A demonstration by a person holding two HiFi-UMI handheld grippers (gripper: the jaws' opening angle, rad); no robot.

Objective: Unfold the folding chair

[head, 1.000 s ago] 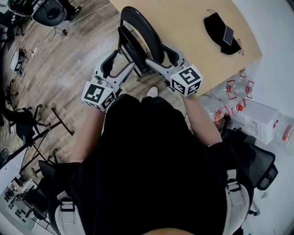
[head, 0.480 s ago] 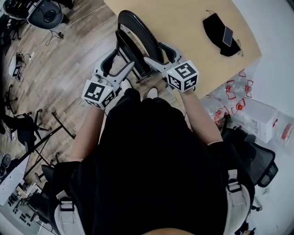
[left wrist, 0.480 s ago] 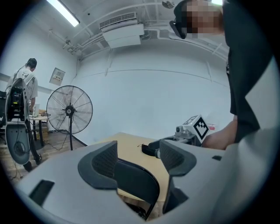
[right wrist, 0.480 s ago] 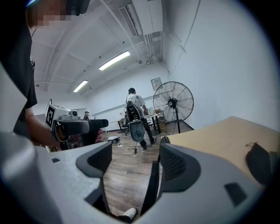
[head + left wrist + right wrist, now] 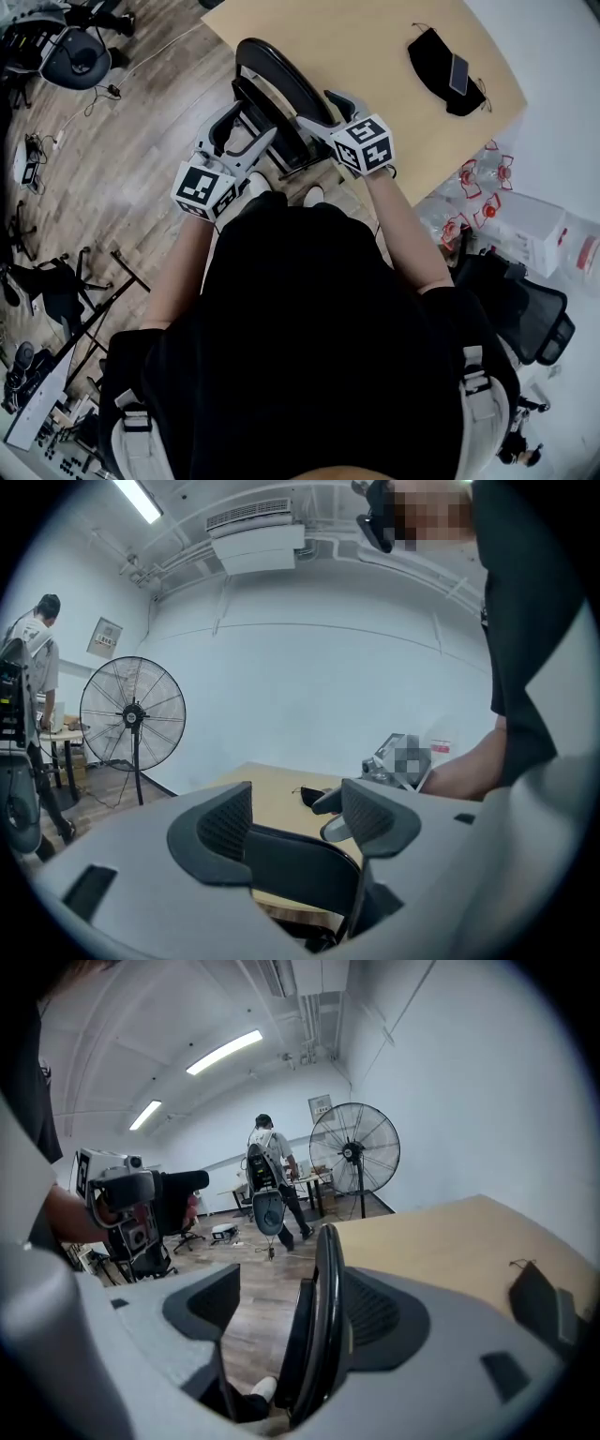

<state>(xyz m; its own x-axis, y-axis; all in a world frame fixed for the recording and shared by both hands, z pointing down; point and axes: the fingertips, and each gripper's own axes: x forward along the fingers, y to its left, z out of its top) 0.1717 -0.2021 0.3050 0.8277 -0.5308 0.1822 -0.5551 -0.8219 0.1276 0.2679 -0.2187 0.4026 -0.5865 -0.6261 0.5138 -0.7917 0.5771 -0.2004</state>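
Closest to the body, both forearms reach forward past a black shirt.

Left gripper (image 5: 246, 129): jaws wide apart, nothing clamped. The left gripper view shows the dark top of the folding chair (image 5: 281, 94) filling the gap between the pads. Contact with either pad unclear.

Right gripper (image 5: 321, 108): jaws also apart. The chair's curved rim stands edge-on between them, close against the right-hand pad, with a clear gap to the left-hand pad. No grip closed on it.

Chair: black, folded flat, upright on the wood floor (image 5: 131, 159). It stands just ahead of the person's white shoes (image 5: 312, 193), its far side at the edge of the pale wooden table (image 5: 375, 47).

On the table, well apart from the chair: a black pouch (image 5: 436, 56) with a grey flat device (image 5: 458, 73) lying on top. Inside not visible.

On the floor to the right of the table: clear wrapping holding red-and-white pieces (image 5: 478, 202), and a white carton (image 5: 534, 239), contents not visible.

Farthest off: a standing fan (image 5: 132, 714) against the wall.
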